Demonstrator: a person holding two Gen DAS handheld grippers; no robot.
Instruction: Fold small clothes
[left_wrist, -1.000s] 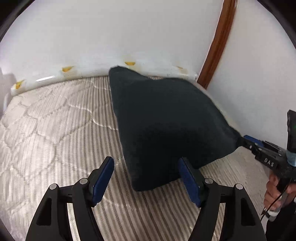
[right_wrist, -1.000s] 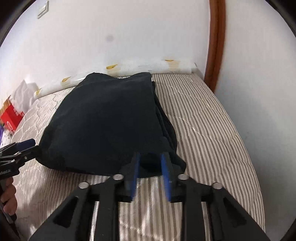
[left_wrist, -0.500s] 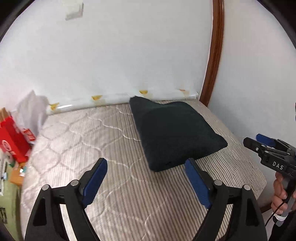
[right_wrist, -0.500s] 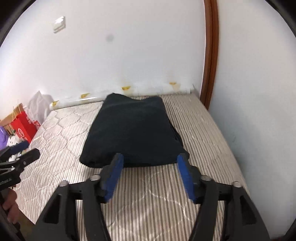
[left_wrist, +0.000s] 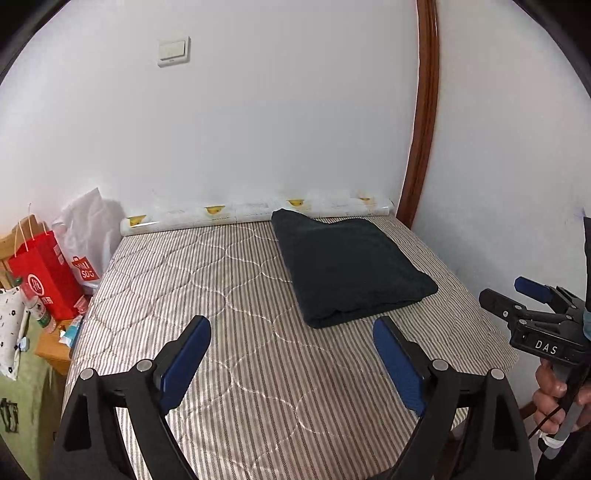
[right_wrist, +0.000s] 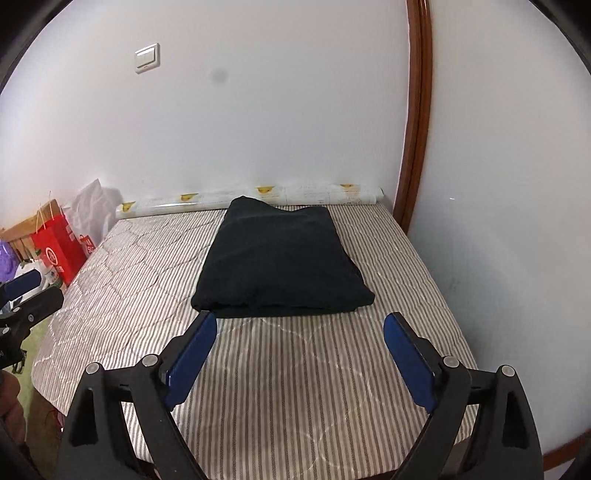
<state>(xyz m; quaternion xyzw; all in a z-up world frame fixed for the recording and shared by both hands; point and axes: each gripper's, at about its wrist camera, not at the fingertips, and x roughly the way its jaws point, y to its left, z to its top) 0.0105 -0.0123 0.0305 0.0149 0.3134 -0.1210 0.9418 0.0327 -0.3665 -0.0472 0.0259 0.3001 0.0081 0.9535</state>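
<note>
I had both tools spread wide and empty. From my right hand-held gripper the folded dark garment lay at twelve o'clock on the bed, long axis running away from me; from the left hand-held gripper, at one o'clock, farther off.

Two black handheld grippers with blue finger pads, both gaping wide

The left black two-finger gripper is hovering with its blue pads spread far apart, gripping nothing. The right black two-finger gripper is doing likewise, blue pads splayed, while a bare hand is clutching its handle.
</note>
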